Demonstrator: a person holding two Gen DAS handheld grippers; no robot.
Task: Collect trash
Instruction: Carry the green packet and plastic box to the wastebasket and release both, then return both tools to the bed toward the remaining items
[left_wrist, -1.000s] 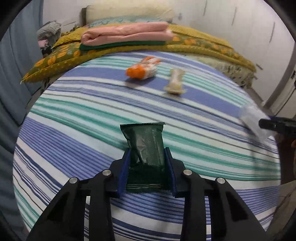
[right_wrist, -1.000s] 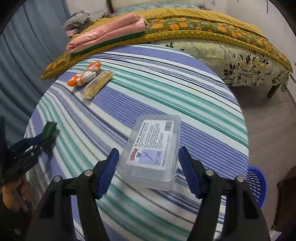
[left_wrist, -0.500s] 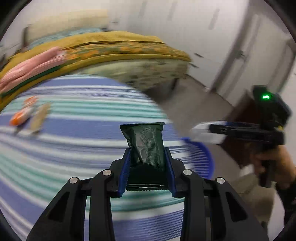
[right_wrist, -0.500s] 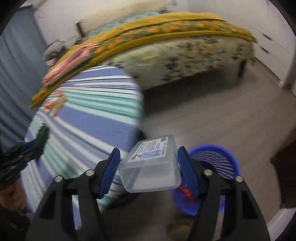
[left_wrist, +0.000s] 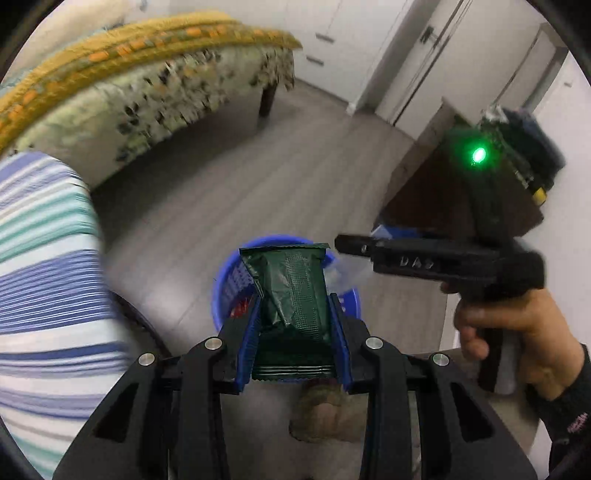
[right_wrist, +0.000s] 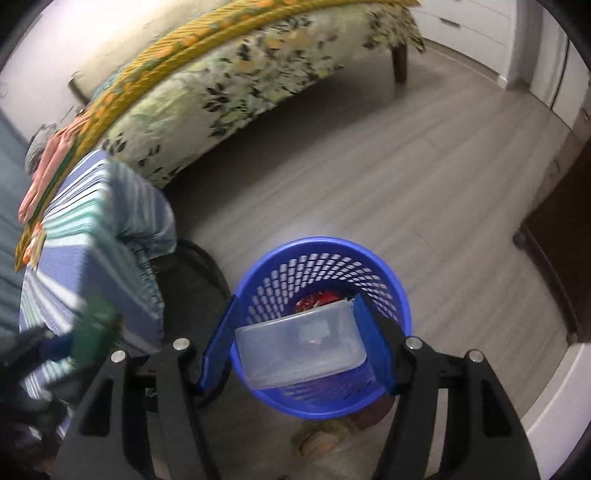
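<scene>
A second ago both tools hung over the striped table; now both are past its edge, above the blue mesh trash basket (right_wrist: 325, 295) on the grey floor (right_wrist: 388, 177). The left tool (left_wrist: 295, 325) still pinches the dark green foil wrapper (left_wrist: 291, 291), narrow-set pads pressing its sides, wrapper standing upright over the basket rim. The right tool (right_wrist: 299, 339) carries the clear plastic box (right_wrist: 301, 345) between its blue pads, about half spread, directly over the basket mouth; a red wrapper (right_wrist: 317, 299) lies inside. The striped table (right_wrist: 92, 251) has slid to the left edge of both views, the bed (right_wrist: 240, 74) behind it.
</scene>
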